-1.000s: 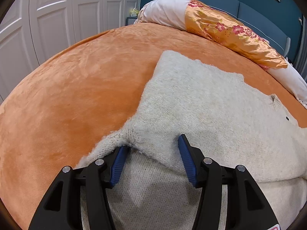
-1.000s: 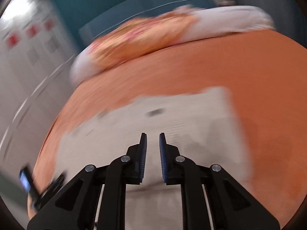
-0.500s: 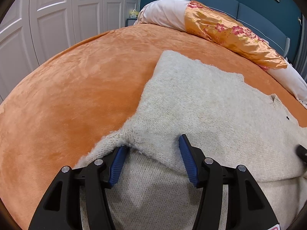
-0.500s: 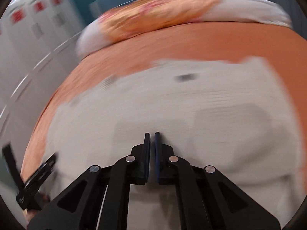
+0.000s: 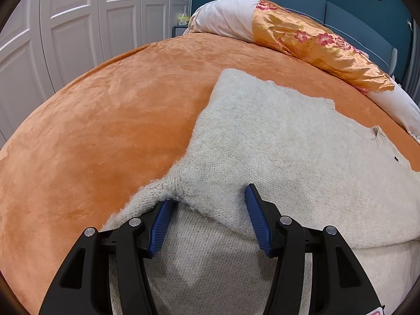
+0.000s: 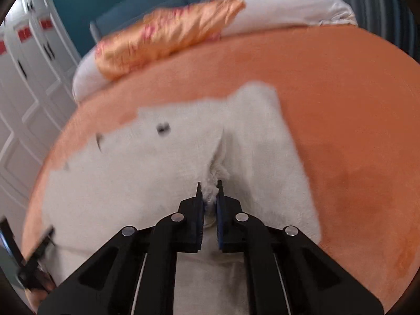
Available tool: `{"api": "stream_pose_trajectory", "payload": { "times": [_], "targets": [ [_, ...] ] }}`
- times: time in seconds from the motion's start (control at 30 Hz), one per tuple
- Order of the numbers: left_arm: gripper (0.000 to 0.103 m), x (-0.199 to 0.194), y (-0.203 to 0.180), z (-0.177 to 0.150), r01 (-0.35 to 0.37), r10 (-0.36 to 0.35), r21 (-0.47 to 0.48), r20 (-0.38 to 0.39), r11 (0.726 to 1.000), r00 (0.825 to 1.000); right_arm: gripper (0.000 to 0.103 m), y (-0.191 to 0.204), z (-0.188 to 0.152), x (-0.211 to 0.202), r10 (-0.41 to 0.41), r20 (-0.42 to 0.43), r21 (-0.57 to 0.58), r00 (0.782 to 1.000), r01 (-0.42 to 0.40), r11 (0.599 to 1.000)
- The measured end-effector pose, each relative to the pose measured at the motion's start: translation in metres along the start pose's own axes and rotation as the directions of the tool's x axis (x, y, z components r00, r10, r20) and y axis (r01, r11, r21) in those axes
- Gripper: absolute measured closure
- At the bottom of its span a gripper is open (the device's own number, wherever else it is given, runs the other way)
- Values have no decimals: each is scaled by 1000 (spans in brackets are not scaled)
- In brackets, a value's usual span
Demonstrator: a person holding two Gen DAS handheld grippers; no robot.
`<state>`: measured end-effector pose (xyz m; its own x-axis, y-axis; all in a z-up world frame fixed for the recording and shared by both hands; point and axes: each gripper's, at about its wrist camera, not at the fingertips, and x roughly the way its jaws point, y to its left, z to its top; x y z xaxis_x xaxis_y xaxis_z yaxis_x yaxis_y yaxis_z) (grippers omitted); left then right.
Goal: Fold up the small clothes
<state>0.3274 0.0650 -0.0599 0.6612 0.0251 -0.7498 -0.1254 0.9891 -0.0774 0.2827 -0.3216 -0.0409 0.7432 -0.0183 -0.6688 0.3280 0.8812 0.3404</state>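
Note:
A cream knitted sweater (image 5: pixel 275 141) lies spread on the orange bedspread (image 5: pixel 105 110), partly folded over itself. My left gripper (image 5: pixel 207 210) is open, its blue pads on either side of a folded edge of the sweater, resting on the knit. In the right wrist view the sweater (image 6: pixel 157 173) fills the middle. My right gripper (image 6: pixel 209 191) is shut on a pinched tuft of the sweater, and a crease runs away from the fingertips. The left gripper (image 6: pixel 34 252) shows at the lower left edge of that view.
A long white bolster with an orange floral cover (image 5: pixel 315 42) lies at the head of the bed against a teal headboard (image 5: pixel 328 5). White wardrobe doors (image 5: pixel 65 26) stand to the left. Bare orange bedspread (image 6: pixel 354 131) lies to the right of the sweater.
My right gripper has swung across the sweater and closed on a tuft of the knit. My left gripper has stayed open in the same place.

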Motion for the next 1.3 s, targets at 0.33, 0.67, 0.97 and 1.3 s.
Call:
{"api": "stream_pose_trajectory", "payload": {
  "times": [0.33,0.67,0.97,1.3],
  "targets": [
    [49,2,-1,1,-8,8,7,0,1000,1000,96,-6,0,19,-62,-64,-21,996,60,998],
    [47,5,-6,0,-37,37,32,3,999,999,96,11,-20,30,-212,-33,-203,977,201,958],
    [46,5,-10,-2,-70,70,59,10,996,998,96,5,-27,28,-196,-7,-198,980,191,961],
    [46,4,-14,-3,-88,88,72,10,994,996,97,1,-27,26,-174,2,-179,985,171,969]
  ]
}}
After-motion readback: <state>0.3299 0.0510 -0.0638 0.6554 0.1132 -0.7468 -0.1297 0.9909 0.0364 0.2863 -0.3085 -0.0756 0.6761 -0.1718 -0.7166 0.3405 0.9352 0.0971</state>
